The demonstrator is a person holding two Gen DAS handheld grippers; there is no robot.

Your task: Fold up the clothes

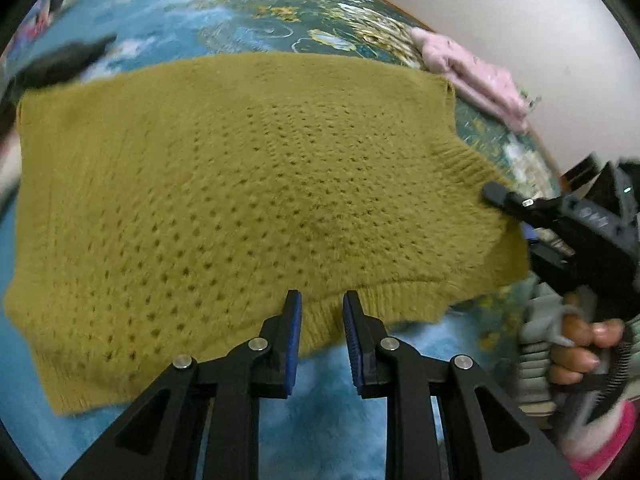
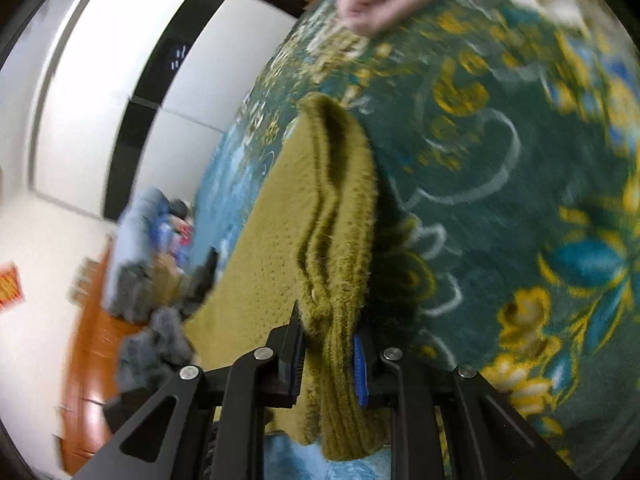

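Note:
An olive-green knit sweater (image 1: 248, 184) lies spread over a floral blanket (image 1: 224, 12). My left gripper (image 1: 322, 300) is open and empty, its fingertips at the sweater's ribbed near hem. My right gripper (image 2: 330, 332) is shut on a bunched ribbed edge of the sweater (image 2: 336, 208) and holds it above the blanket (image 2: 520, 160). In the left wrist view the right gripper (image 1: 496, 194) shows at the sweater's right edge, held by a hand (image 1: 580, 352).
A folded pink garment (image 1: 472, 72) lies at the blanket's far right edge, by a white wall (image 1: 500, 12). A dark object (image 1: 60, 60) sits far left. In the right wrist view a pile of clothes (image 2: 148, 248) and an orange-brown floor (image 2: 88, 360) lie to the left.

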